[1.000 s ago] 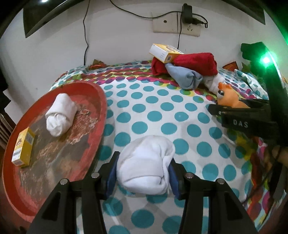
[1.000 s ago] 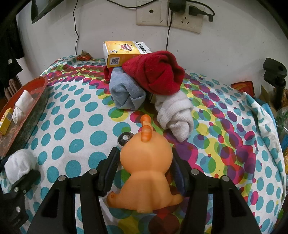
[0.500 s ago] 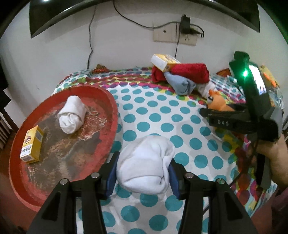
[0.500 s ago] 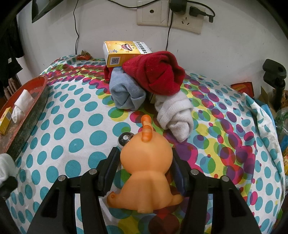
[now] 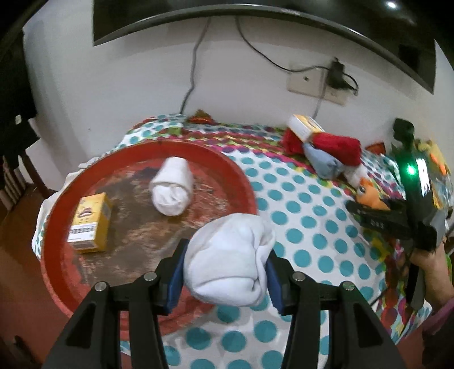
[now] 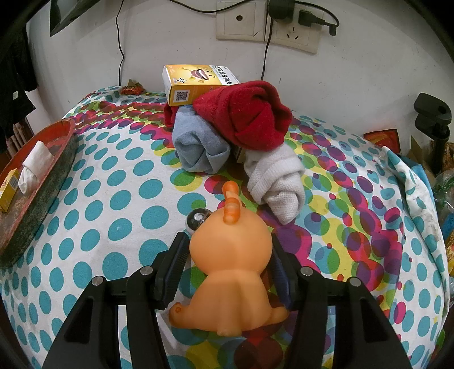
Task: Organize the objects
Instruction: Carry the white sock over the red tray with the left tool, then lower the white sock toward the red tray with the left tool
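Observation:
My left gripper (image 5: 225, 274) is shut on a rolled white sock (image 5: 228, 259), held in the air over the right rim of the round red tray (image 5: 85, 286). On the tray lie another rolled white sock (image 5: 171, 190) and a small yellow box (image 5: 89, 222). My right gripper (image 6: 227, 265) is shut on an orange rubber toy animal (image 6: 229, 264) that sits on the dotted tablecloth (image 6: 113, 181). Beyond the toy lie a red sock roll (image 6: 247, 113), a blue-grey roll (image 6: 200, 147), a pale grey roll (image 6: 276, 181) and a yellow box (image 6: 195, 81).
A small shiny ball (image 6: 197, 220) rests by the toy's head. A sweet wrapper (image 6: 132, 90) lies near the wall, under sockets (image 6: 266, 22) with cables. The tray's edge (image 6: 48, 176) is at the left in the right wrist view. A black clamp (image 6: 432, 119) and clutter stand at the right.
My left gripper has lifted the white sock off the cloth and carried it left, over the tray's rim. The right gripper and orange toy have stayed put.

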